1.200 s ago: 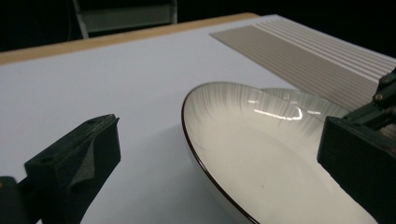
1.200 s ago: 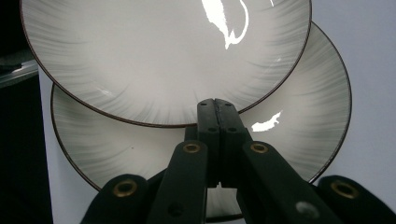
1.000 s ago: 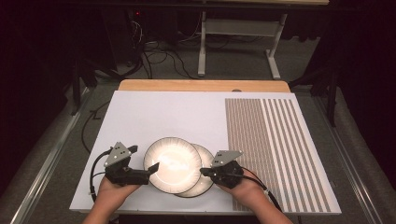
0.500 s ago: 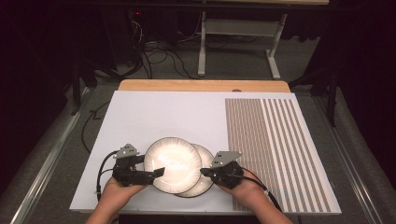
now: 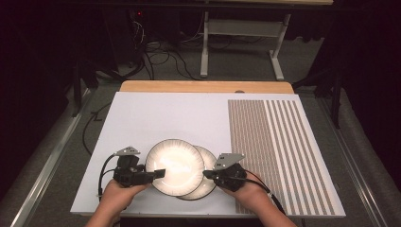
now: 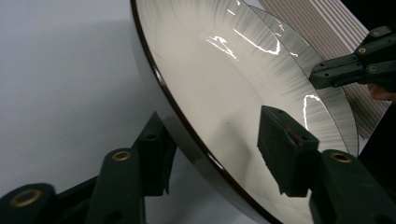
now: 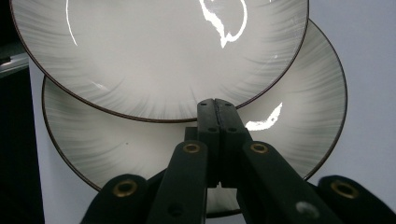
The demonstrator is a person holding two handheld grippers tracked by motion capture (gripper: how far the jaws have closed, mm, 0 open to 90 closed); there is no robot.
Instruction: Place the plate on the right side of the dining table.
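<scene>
Separating 2 stacked plates looks to be the step in hand. The upper round glossy cream ceramic plate with a thin dark rim [image 5: 174, 166] lies overlapped on the lower matching cream plate [image 5: 208, 177], both near the front edge of the white counter [image 5: 189, 118], with a brown striped mat [image 5: 279, 151] to their right.

The left tongs [image 5: 159, 173] straddle the upper plate's left rim. In the left gripper view, 1 jaw sits under the rim and the other hangs above the plate's face; its pad [image 6: 282, 149] appears just short of the glaze. The jaws have just been closing with the rim between them, but they do not look clamped yet, so I judge this grip unfinished.

The right tongs [image 5: 208, 174] are clenched, jaw against jaw with nothing between them. In the right gripper view their joined tips [image 7: 217, 112] rest over the lower plate's face, right at the upper plate's edge. I read this as a hold-down or brace, though actual contact with the glaze is hard to confirm.

Next, the left tongs need to finish pinching the rim firmly, since the smooth glaze could slip. Then the upper plate should be lifted or slid leftward clear of the lower one, while the right tongs keep the lower plate from following.
</scene>
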